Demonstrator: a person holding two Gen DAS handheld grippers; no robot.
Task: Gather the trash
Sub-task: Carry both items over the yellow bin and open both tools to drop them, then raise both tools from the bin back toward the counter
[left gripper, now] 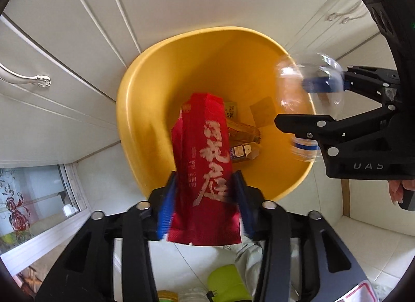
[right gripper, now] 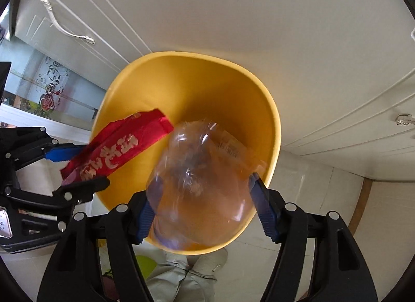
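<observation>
**Both items poised over the bin: release risks noted**

The yellow bin (left gripper: pixel 155 73) stands on the floor against white cabinet doors (left gripper: pixel 64 42); flat cartons (left gripper: pixel 242 138) already lie at its bottom.

Left gripper (left gripper: pixel 205 198) points straight down above the near rim. The red packet (left gripper: pixel 205 146) hangs between its blue pads (left gripper: pixel 164 213), lower end reaching into the bin mouth. The jaws stand narrow; a slight gap seems to show on both sides of the packet, so whether the pads grip it cannot be told with certainty.

Right gripper (right gripper: pixel 205 195) carries a clear plastic bottle (right gripper: pixel 202 172) above the near right part of the bin. Its jaws stand wide, the blue pads at the bottle's sides; contact appears to remain on the left pad, while the right pad looks just clear. I judge the hold doubtful.

Risks, in my judgement:

- The bottle's body overhangs the near rim. Released here, it could strike the rim and bounce to the floor.
- The packet is long and light; its upper end sits over the near rim and may catch there or tip outwards.
- The two grippers are close together over one opening; simultaneous release could send the bottle against the packet and deflect either.
- The bottle is smooth and crushable, so an uneven opening may flick it sideways.
</observation>
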